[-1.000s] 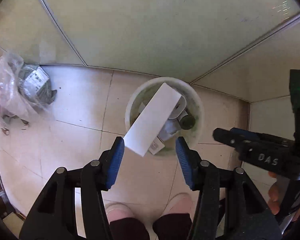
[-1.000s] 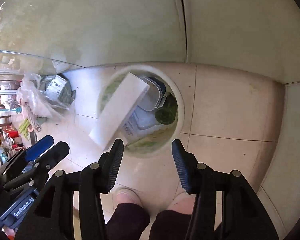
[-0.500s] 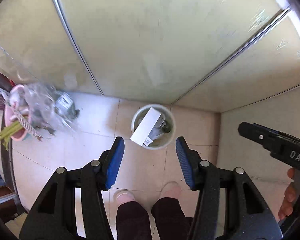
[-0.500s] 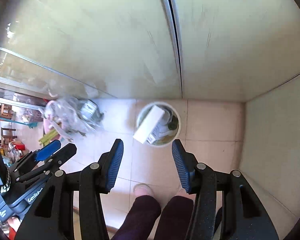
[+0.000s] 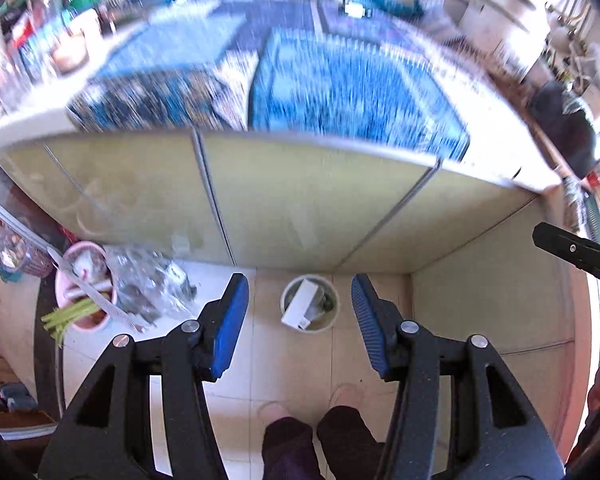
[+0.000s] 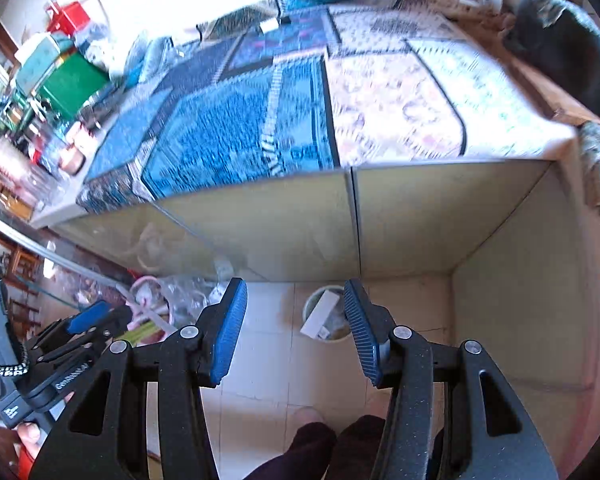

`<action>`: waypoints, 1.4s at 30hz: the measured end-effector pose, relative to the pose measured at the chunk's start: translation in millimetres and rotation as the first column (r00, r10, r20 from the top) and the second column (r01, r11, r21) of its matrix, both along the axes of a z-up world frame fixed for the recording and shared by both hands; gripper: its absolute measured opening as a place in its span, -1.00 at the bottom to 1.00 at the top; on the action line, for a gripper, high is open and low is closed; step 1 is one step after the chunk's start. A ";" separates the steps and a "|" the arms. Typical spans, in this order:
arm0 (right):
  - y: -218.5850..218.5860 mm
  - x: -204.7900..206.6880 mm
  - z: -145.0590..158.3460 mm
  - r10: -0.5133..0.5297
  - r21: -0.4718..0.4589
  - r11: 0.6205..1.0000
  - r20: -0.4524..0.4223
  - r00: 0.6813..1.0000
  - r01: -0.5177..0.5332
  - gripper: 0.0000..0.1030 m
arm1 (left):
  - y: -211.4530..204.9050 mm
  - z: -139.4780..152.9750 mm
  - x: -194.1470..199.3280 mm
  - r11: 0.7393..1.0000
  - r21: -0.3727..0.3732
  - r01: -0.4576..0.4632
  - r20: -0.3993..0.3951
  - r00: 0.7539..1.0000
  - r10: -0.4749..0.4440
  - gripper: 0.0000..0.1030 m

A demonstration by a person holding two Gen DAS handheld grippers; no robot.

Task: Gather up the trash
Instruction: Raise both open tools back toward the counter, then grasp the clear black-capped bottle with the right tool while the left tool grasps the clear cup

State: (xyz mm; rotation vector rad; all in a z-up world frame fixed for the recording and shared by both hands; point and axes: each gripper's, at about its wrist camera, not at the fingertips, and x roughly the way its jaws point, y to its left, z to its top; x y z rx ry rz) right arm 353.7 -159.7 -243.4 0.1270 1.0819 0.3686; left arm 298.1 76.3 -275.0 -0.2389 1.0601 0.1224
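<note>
Both claws have risen well above the floor since a second ago, so the trash bin [image 5: 310,304] now looks small and far below me, and the desk [image 5: 260,80] with its blue patterned cloth has come into view. My left claw [image 5: 300,316] stands part open with nothing between its pads, and so does my right claw [image 6: 294,320]. A white box [image 5: 299,306] sticks out of the bin, leaning on its rim. Beside it lies a clear plastic bag [image 5: 148,288].
</note>
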 end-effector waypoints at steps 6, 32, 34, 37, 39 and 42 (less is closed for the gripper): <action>-6.7 -13.4 45.0 -0.063 -0.002 0.998 0.076 0.995 0.063 -0.09 | 24.8 61.0 -10.1 0.999 0.024 -0.033 0.107 0.994 0.030 0.02; -13.1 142.6 127.3 -0.045 0.006 0.999 0.213 0.976 0.045 -0.09 | 57.4 176.4 173.2 0.991 0.105 -0.084 0.295 0.954 0.050 0.07; -9.8 160.2 127.2 -0.026 -0.011 1.000 0.221 0.975 0.029 -0.09 | 57.2 176.4 191.7 0.989 0.113 -0.094 0.299 0.952 0.057 0.08; -0.9 184.7 126.9 0.005 -0.023 1.000 0.216 0.976 0.000 -0.09 | 59.2 171.0 218.6 0.989 0.114 -0.098 0.271 0.960 0.064 0.08; 6.1 198.4 127.2 0.018 -0.013 1.000 0.212 0.977 -0.015 -0.09 | 62.9 166.8 234.7 0.989 0.114 -0.093 0.255 0.965 0.061 0.08; 23.4 219.9 122.4 0.037 -0.020 0.999 0.198 0.980 -0.034 -0.05 | 72.1 160.9 258.2 0.987 0.126 -0.096 0.249 0.966 0.062 0.09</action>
